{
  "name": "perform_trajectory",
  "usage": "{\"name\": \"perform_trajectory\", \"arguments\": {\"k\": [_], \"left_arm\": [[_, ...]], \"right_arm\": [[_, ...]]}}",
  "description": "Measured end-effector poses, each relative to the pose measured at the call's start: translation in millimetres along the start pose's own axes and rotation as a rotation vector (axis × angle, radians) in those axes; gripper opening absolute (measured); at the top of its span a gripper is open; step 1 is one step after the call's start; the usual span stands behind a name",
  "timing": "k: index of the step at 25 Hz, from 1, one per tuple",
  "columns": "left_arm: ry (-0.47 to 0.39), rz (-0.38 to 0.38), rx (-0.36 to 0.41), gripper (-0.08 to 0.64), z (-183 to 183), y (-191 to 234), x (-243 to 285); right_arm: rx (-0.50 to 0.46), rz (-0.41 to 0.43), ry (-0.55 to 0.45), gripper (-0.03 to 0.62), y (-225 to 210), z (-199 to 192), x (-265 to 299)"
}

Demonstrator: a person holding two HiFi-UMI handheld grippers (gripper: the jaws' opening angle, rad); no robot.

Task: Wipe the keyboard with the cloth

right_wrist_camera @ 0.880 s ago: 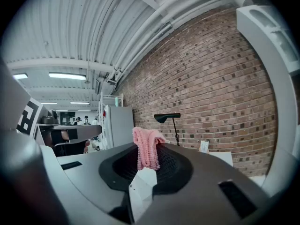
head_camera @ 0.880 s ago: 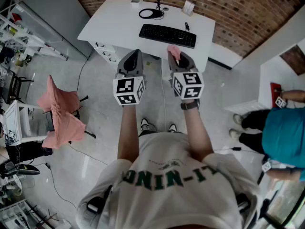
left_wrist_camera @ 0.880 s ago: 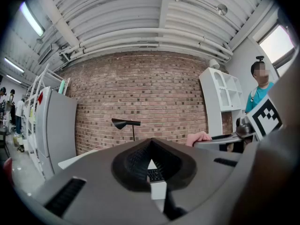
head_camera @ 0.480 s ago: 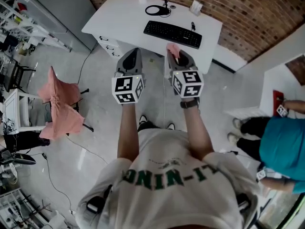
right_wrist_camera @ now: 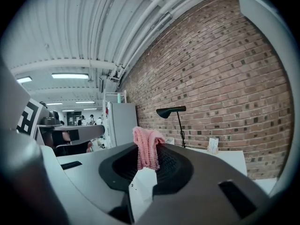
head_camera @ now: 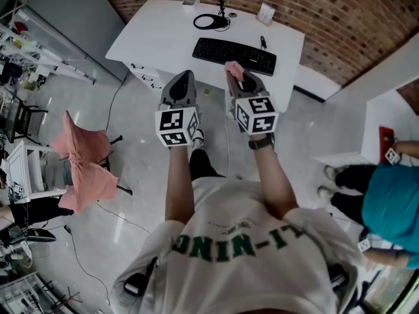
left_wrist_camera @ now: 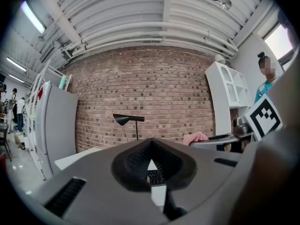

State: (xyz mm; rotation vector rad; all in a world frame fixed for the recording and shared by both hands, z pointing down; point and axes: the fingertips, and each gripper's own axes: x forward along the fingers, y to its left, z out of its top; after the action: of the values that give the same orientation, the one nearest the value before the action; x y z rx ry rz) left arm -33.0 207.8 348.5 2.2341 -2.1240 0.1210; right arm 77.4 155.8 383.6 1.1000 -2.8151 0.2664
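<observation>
Pink knitted cloth (right_wrist_camera: 146, 150): a bunched fold pinched between the closed jaws of the right gripper (head_camera: 237, 78), sticking up past the tips, in the air short of the desk's near edge.

Black flat keyboard (head_camera: 234, 55): lying on the white rectangular desk (head_camera: 157, 38), towards its near edge, just beyond the cloth and apart from it.

Left gripper (head_camera: 185, 78): level with the right one and beside it, jaw tips drawn together with nothing between them.

Black coiled cable (head_camera: 209, 21): on the desk behind the keyboard.

Black angled desk lamp (left_wrist_camera: 128, 120): at the desk's far edge, against the red brick wall (left_wrist_camera: 154, 93).

Pink fabric (head_camera: 82, 165): draped over a chair, well left of the desk.
</observation>
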Motion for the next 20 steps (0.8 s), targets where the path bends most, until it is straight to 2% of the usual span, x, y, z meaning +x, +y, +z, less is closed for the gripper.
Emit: {"name": "perform_trajectory", "arguments": {"k": [6,13,20], "left_arm": [[0.003,-0.111,-0.012,-0.008,-12,49,99],[0.018,-0.282,-0.025,-0.008,0,100,214],[0.038,-0.406,-0.013,-0.008,-13,142,290]], "right_arm": [[0.031,-0.069,0.003,0.055,-31,-2,97],[0.058,-0.223,0.045,0.055,-67,18,190],[0.101,-0.357,0.076,0.055,-100,15,254]]}}
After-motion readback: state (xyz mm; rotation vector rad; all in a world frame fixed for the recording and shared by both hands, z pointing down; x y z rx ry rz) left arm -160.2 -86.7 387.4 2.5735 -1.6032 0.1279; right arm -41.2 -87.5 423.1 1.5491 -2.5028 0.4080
